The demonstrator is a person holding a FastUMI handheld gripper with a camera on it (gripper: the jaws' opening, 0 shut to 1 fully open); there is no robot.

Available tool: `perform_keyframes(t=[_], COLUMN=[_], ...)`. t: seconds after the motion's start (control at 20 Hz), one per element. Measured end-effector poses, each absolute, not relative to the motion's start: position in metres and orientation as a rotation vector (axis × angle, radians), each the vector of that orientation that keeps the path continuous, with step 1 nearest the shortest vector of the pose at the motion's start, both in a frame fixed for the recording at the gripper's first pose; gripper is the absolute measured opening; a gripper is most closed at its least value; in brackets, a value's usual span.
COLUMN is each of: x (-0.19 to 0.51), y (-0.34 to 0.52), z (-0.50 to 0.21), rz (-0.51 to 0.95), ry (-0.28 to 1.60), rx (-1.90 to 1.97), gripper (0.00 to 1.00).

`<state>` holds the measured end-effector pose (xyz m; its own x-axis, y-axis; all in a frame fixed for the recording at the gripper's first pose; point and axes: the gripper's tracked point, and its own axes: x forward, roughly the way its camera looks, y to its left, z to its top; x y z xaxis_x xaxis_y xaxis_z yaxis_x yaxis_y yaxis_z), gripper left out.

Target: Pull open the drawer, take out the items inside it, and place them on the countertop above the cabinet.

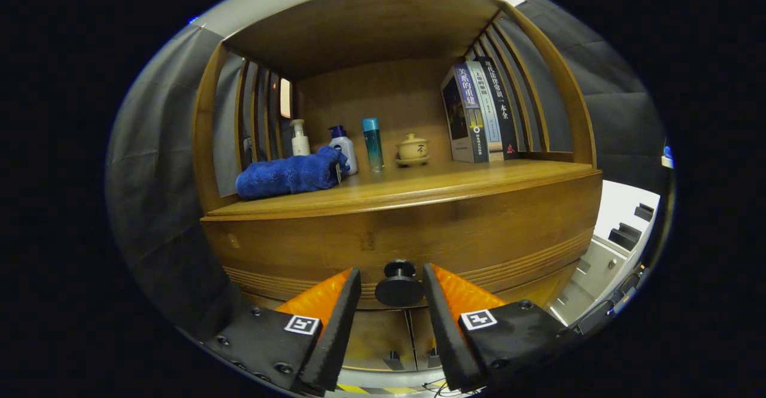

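Dim, warm light falls from above and in front; the countertop (419, 185) is brightest, the niche behind it shaded. Fisheye bowing curves straight edges strongly. Focus sharp throughout.

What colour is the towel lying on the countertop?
Blue; the towel shows best in the gripper view. The fingers flank the drawer knob.

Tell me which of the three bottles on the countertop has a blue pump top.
The middle bottle, white-bodied, partly behind the blue towel. The left bottle has a white pump; the right bottle is slim, teal, pumpless.
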<state>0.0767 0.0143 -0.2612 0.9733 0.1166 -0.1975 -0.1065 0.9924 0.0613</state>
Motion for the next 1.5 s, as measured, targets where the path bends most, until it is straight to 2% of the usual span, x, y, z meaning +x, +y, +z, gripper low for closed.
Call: perform_keyframes(t=[0.2, 0.4, 0.65, 0.7, 0.9, 1.5], x=[0.085, 0.085, 0.086, 0.086, 0.085, 0.052], y=[0.009, 0.008, 0.006, 0.006, 0.006, 0.005], z=[-0.272, -0.275, -0.274, -0.276, -0.278, -0.275], rz=[0.096, 0.1, 0.11, 0.106, 0.067, 0.067], ry=[0.229, 0.28, 0.251, 0.253, 0.237, 0.246], rx=[0.087, 0.11, 0.073, 0.05, 0.024, 0.03], gripper=[0.58, 0.54, 0.43, 0.38, 0.38, 0.38])
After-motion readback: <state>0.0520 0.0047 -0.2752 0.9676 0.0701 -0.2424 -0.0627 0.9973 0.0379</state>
